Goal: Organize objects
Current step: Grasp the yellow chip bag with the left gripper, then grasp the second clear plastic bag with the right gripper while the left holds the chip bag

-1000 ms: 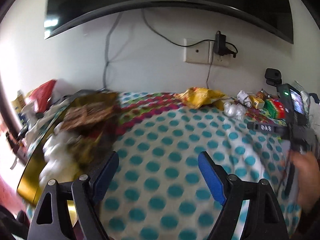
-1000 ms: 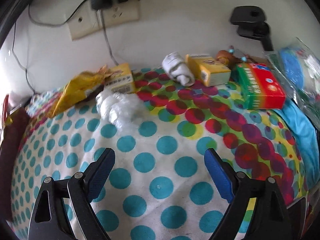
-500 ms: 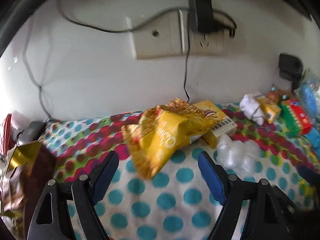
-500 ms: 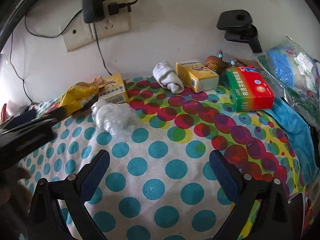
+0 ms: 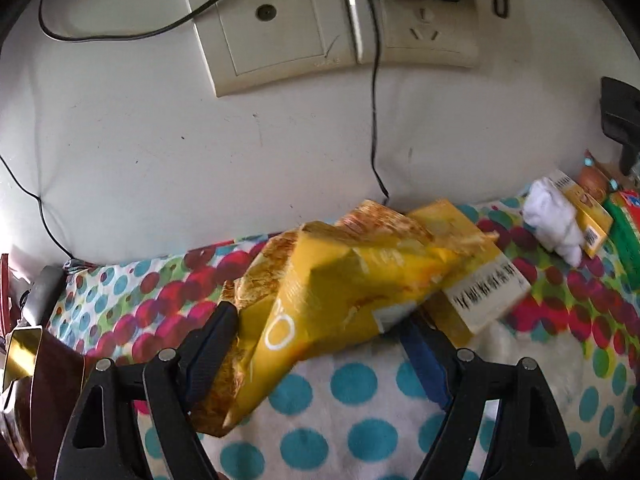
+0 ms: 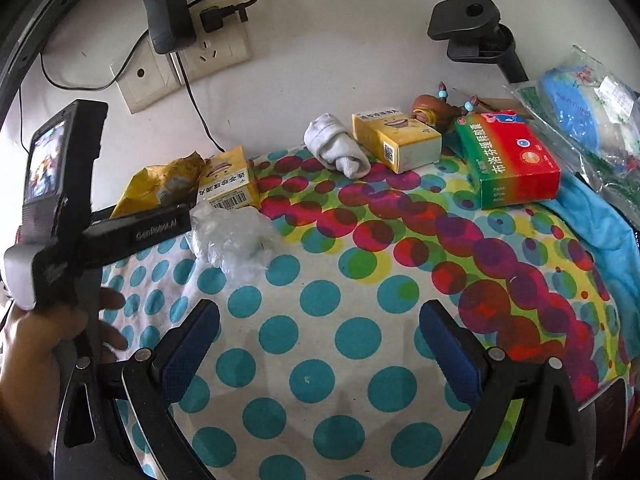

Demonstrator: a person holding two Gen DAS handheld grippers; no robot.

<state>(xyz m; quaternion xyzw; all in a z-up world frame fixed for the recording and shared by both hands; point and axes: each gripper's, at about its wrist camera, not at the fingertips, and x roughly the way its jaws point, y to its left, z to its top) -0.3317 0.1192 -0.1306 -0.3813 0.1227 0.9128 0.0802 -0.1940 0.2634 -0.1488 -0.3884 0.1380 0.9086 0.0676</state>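
A crumpled yellow snack bag (image 5: 332, 292) lies on the polka-dot cloth (image 5: 344, 420) by the wall, partly over a yellow box (image 5: 476, 280). My left gripper (image 5: 320, 344) is open, its blue pads on either side of the bag's near end. The bag (image 6: 156, 188) and box (image 6: 232, 184) also show in the right wrist view, behind the left gripper's body (image 6: 120, 232). My right gripper (image 6: 320, 340) is open and empty over the bare cloth (image 6: 320, 300).
A clear plastic wad (image 6: 232, 236), a rolled white sock (image 6: 336, 148), a second yellow box (image 6: 400, 140), a red-green box (image 6: 508, 160), a brown figurine (image 6: 432, 108) and a bagged blue item (image 6: 588, 100) lie along the wall. A socket with charger (image 6: 180, 40) is above. A dark packet (image 5: 28, 380) lies left.
My left gripper moved forward to the yellow bag, which now lies between its open fingers. The right gripper pulled back a little; the left tool came into its view.
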